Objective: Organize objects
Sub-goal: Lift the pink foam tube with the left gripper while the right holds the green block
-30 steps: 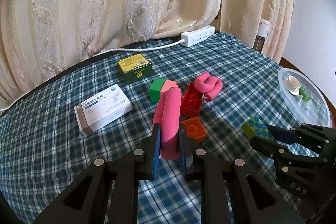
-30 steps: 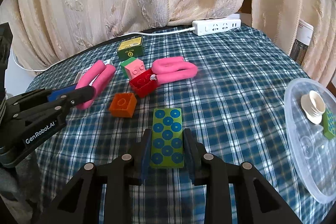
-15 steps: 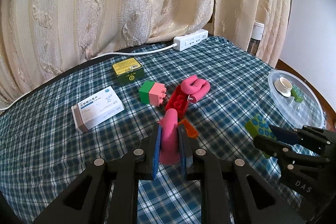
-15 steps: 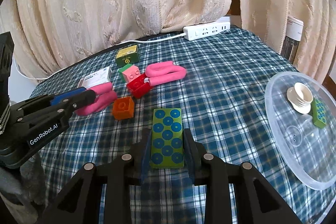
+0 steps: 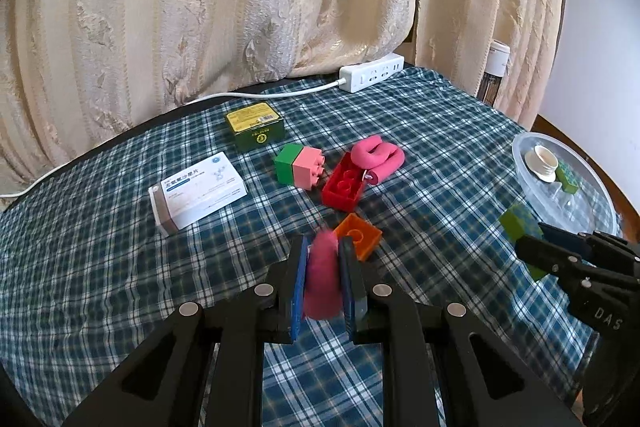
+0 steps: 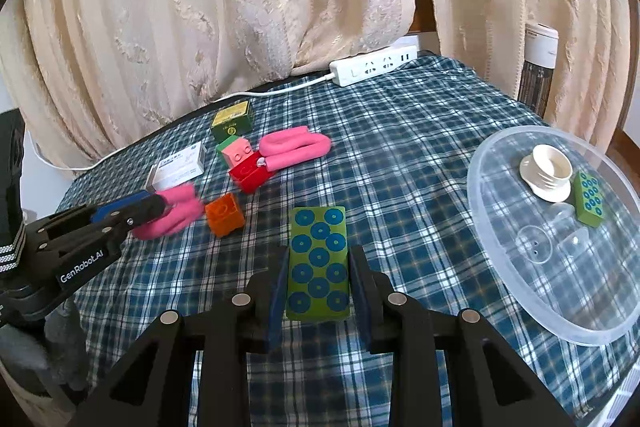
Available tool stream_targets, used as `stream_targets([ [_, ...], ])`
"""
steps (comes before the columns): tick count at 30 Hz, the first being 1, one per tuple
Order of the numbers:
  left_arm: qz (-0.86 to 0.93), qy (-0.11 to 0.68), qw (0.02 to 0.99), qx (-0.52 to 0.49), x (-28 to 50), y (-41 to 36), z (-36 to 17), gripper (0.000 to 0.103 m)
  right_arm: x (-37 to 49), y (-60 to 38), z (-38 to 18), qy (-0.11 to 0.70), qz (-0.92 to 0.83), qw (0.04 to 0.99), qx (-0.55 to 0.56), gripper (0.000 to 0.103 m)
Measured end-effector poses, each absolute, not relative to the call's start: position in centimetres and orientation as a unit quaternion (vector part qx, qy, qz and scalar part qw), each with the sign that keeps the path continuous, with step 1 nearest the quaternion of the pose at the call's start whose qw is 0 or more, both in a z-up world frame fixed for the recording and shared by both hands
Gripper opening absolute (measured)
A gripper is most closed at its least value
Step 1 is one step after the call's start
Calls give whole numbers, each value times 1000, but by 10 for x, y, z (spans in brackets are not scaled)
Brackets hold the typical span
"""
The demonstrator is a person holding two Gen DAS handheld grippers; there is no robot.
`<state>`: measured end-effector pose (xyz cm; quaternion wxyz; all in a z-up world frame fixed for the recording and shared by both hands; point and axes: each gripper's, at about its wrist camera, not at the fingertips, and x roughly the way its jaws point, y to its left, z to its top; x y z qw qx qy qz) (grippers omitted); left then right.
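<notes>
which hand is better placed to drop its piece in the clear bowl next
Right: the right gripper holds the green block beside the clear bowl; the left gripper with its pink roller sits farther.

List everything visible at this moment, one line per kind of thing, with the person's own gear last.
Tablecloth: 1, blue-green plaid, covers the table.
Curtain: cream, behind the table.
Power strip: 1, white, far edge.
Tin: 1, green and yellow, near the curtain.
Medicine box: 1, white, left side.
Green-pink block: 1, centre.
Red block: 1, centre, beside a foam curler.
Orange block: 1, centre.
Foam curlers: 2, pink; one on the cloth, one held.
Studded green blocks: 2; one held, one in the bowl.
Clear bowl: 1, right side.
White cap: 1, in the bowl.
Left tongs: shut on a curler.
Right tongs: shut on a green block.
</notes>
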<state>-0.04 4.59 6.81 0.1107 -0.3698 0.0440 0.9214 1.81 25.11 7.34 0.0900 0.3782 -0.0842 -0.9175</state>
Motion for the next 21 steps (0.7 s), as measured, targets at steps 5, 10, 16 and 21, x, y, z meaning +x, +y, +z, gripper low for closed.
stream_targets([
  [5, 923, 47, 107, -366, 6, 47, 72, 16, 23, 260, 77, -94, -919, 91, 372, 31],
  [10, 919, 39, 95, -381, 6, 40, 63, 19, 27, 266, 76, -100, -919, 91, 370, 31],
  [16, 904, 1, 90, -417, 6, 26, 45, 29, 32, 271, 75, -102, -918, 92, 372, 31],
  [21, 903, 16, 113, -415, 17, 37, 45, 54, 32, 273, 73, -105, -916, 94, 375, 31],
])
